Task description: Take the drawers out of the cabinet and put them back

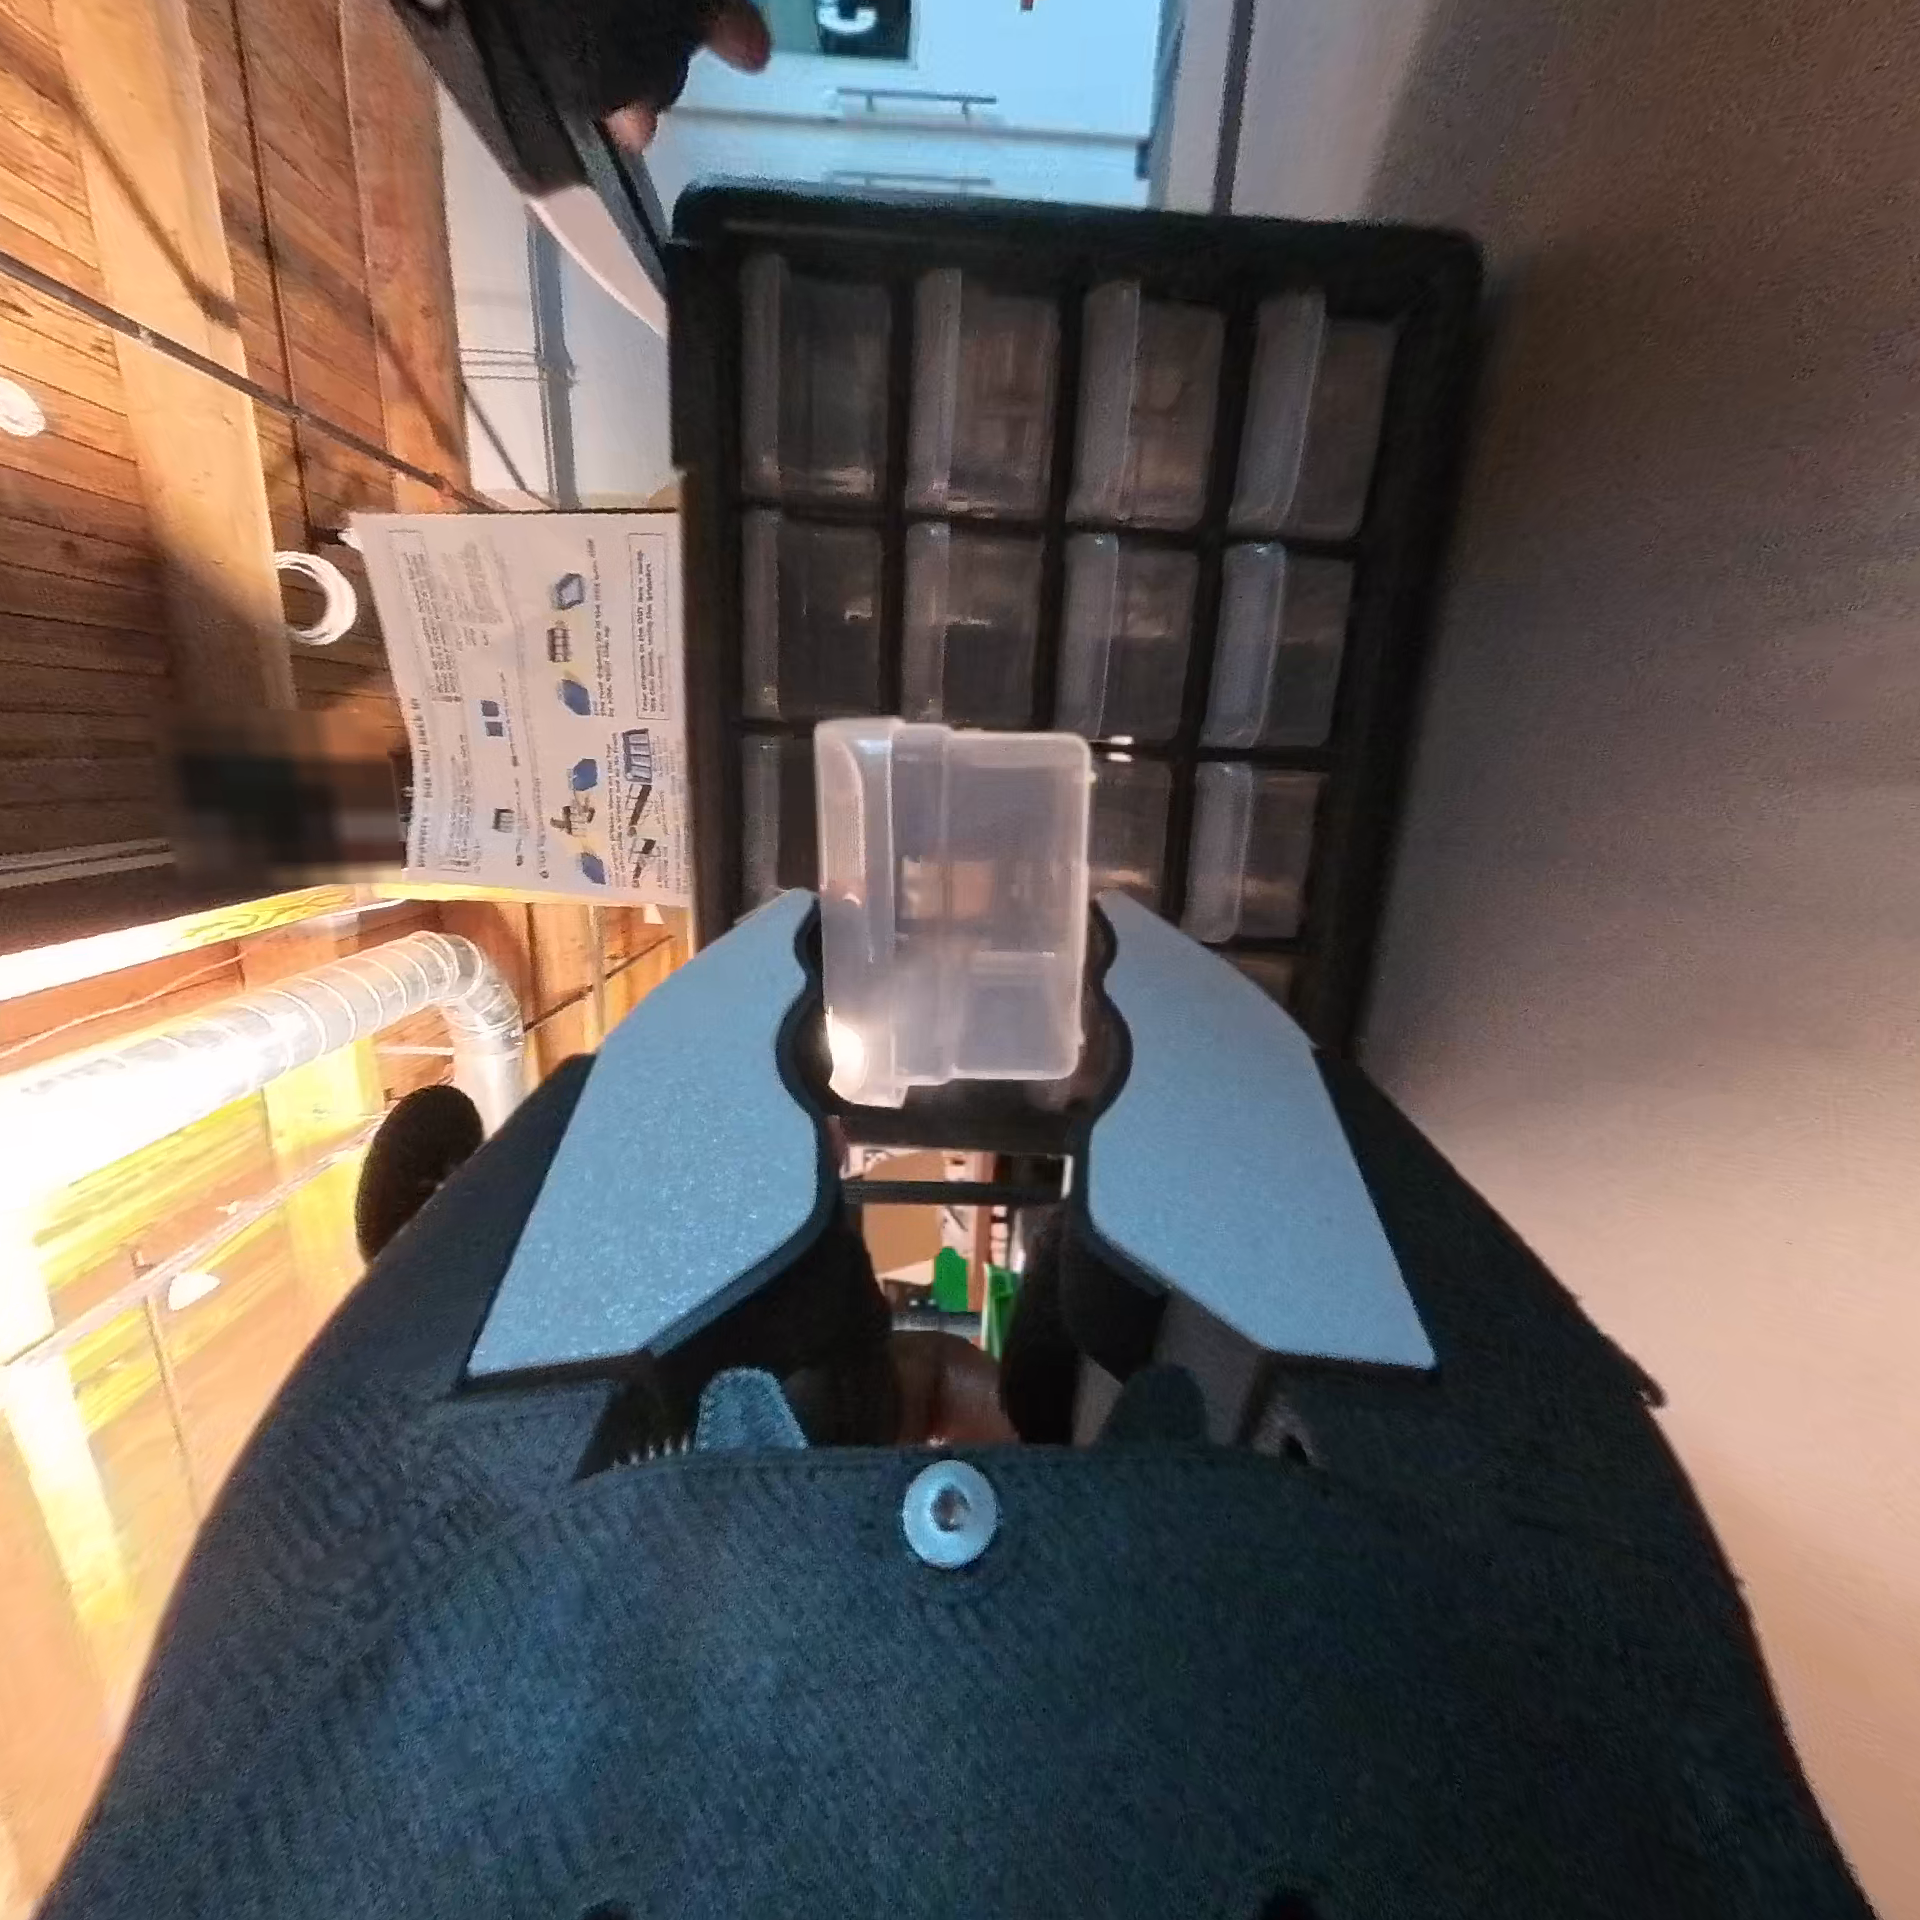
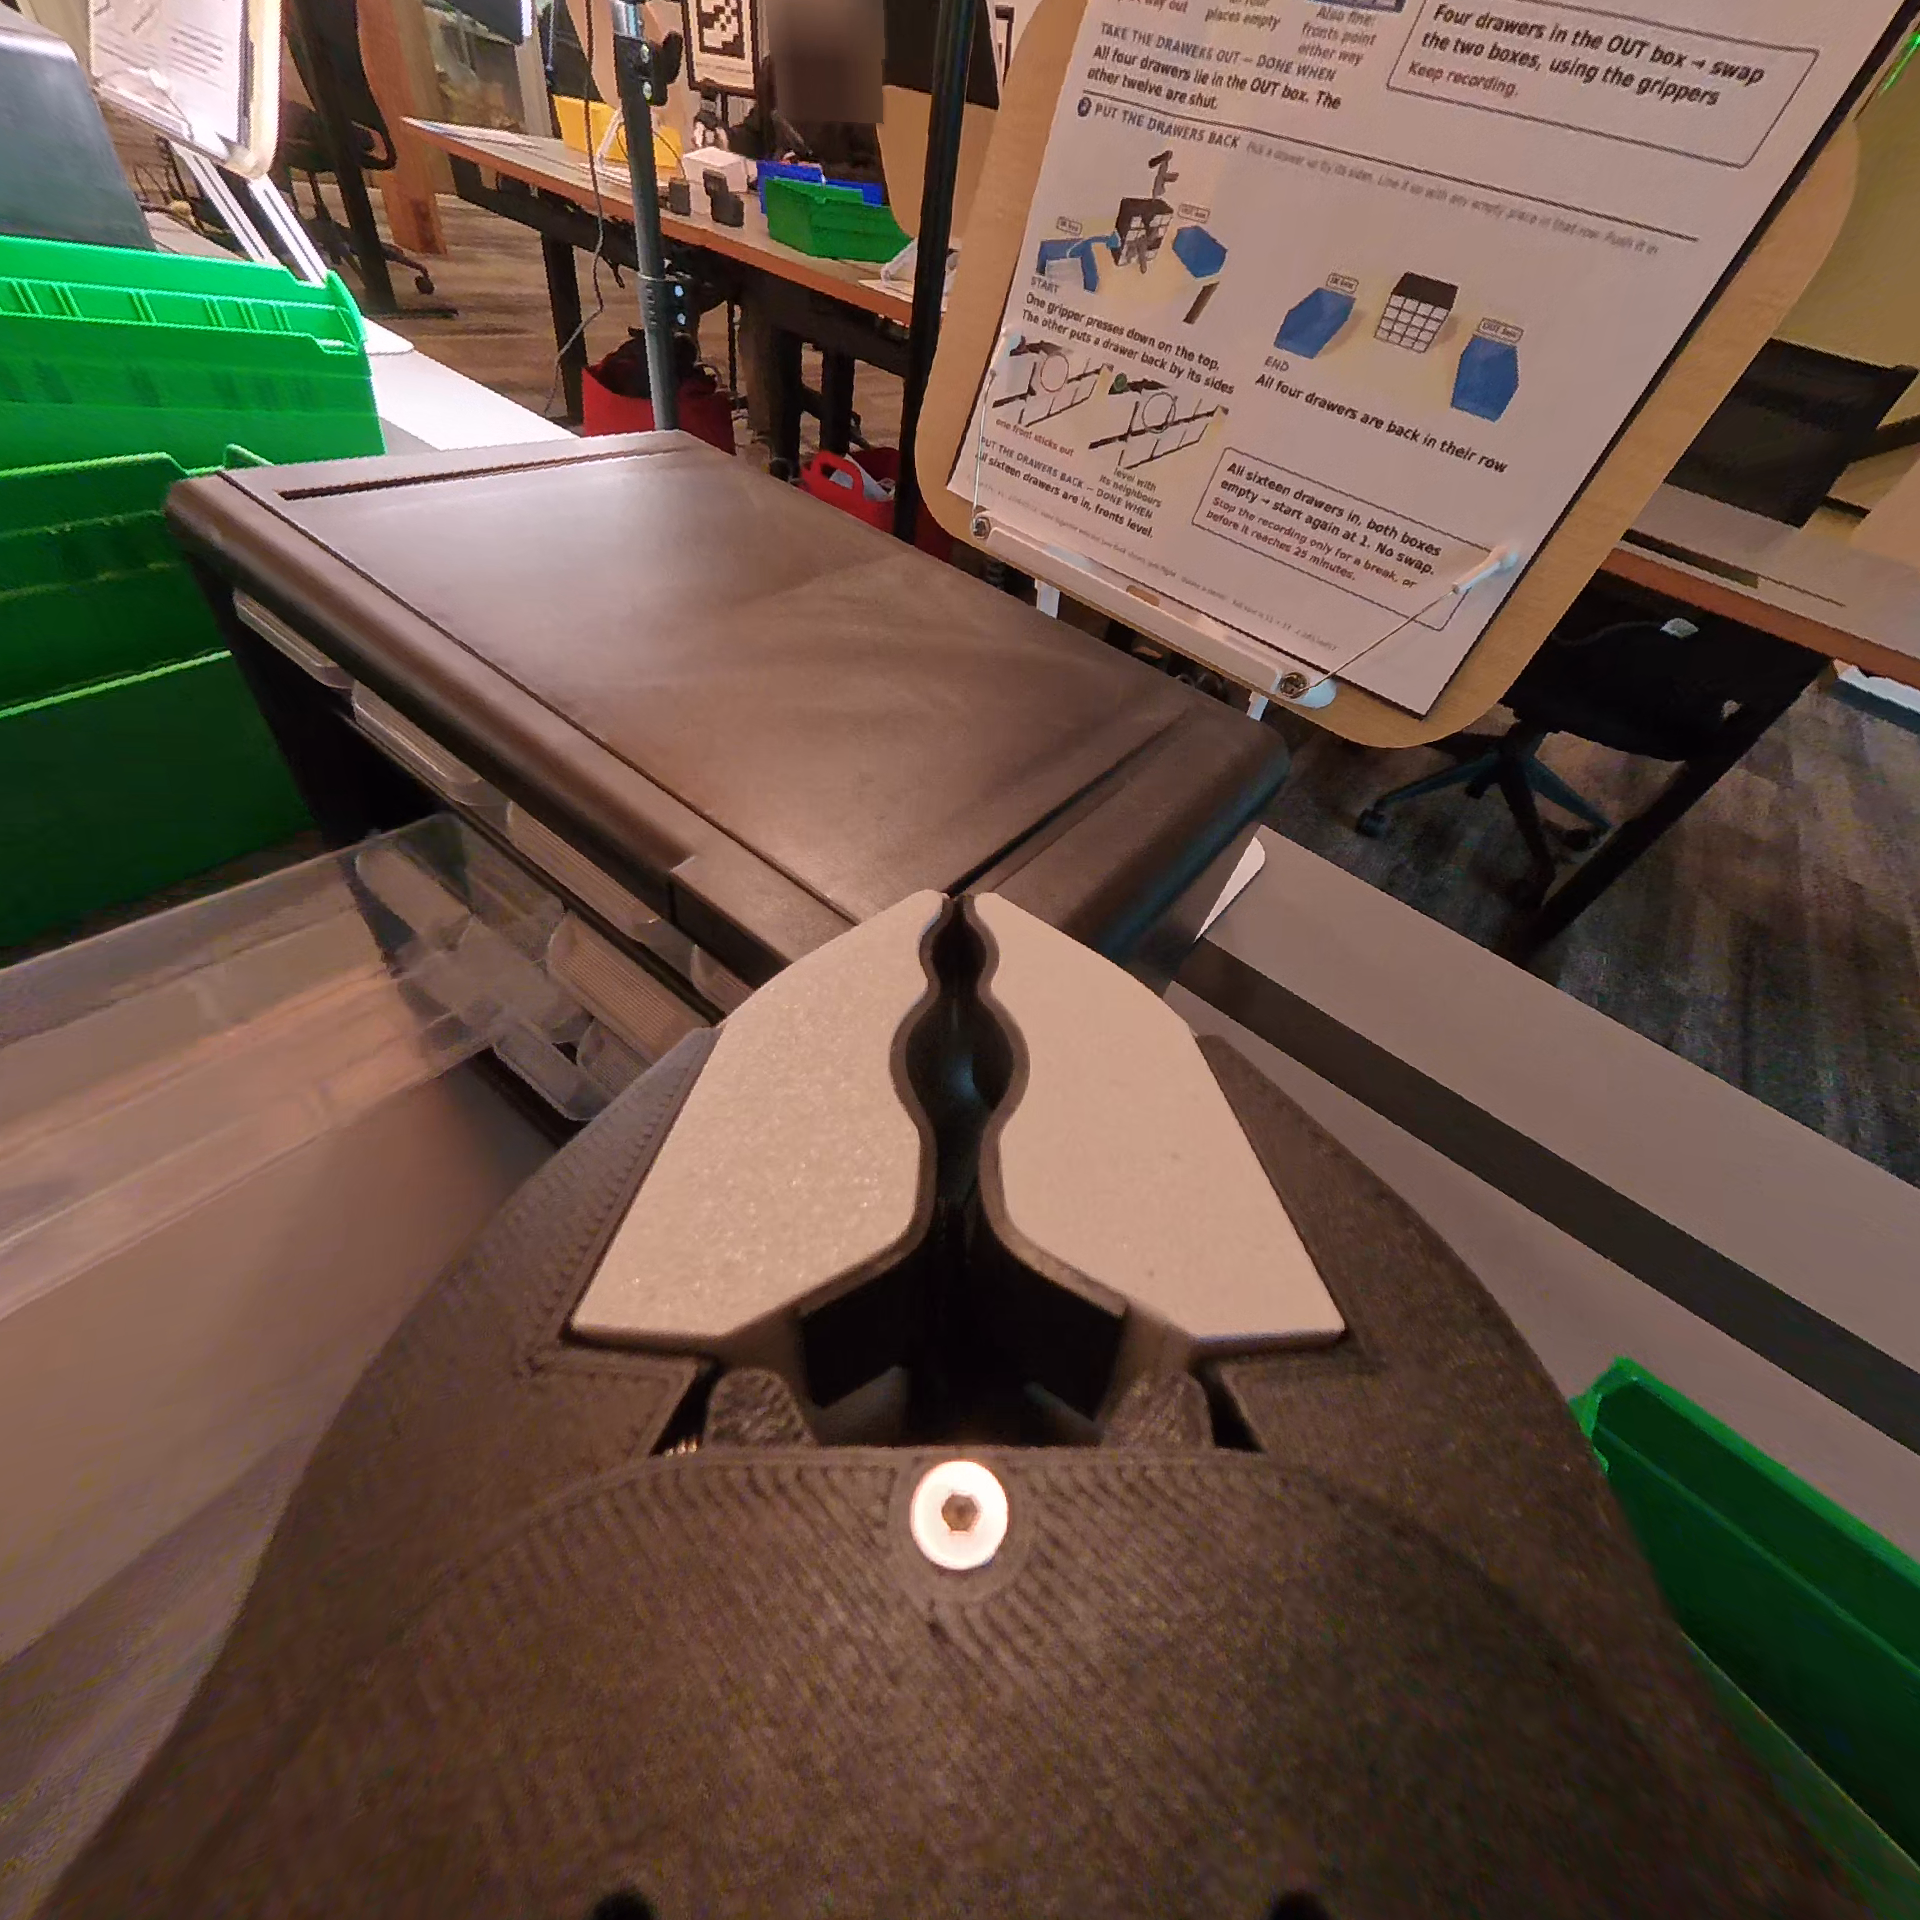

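Left hand-held gripper (image 1: 951, 940) clamps a clear drawer (image 1: 951, 914) by its two sides, jaws closed on it, drawer sticking forward toward the cabinet (image 1: 1070, 582). The left view is rolled a quarter turn, so cabinet rows run up and down the frame; the cabinet front fills 12 o'clock, most slots holding clear drawers. The held drawer hides the slots straight behind it, so I cannot tell which one is empty, nor whether this drawer is going in or coming out. Judged as the put-back step: square the drawer to the cabinet face first, line its edges with the black dividers, then push straight along the slot; any yaw will likely jam a corner on a divider. Grip is on thin clear plastic, so a hard squeeze may flex the walls; keep it just firm. Right hand-held gripper (image 2: 961, 909) has its jaws shut together, holding nothing, tips at the near corner of the cabinet top (image 2: 727, 644), contact unclear. Bearing down there should stop the cabinet sliding on the worktop (image 2: 1558, 1091) during the push. At 9 o'clock in the right view a green bin (image 2: 156, 499) stands beside the cabinet; an instruction sheet (image 2: 1351, 312) stands at 1 o'clock.
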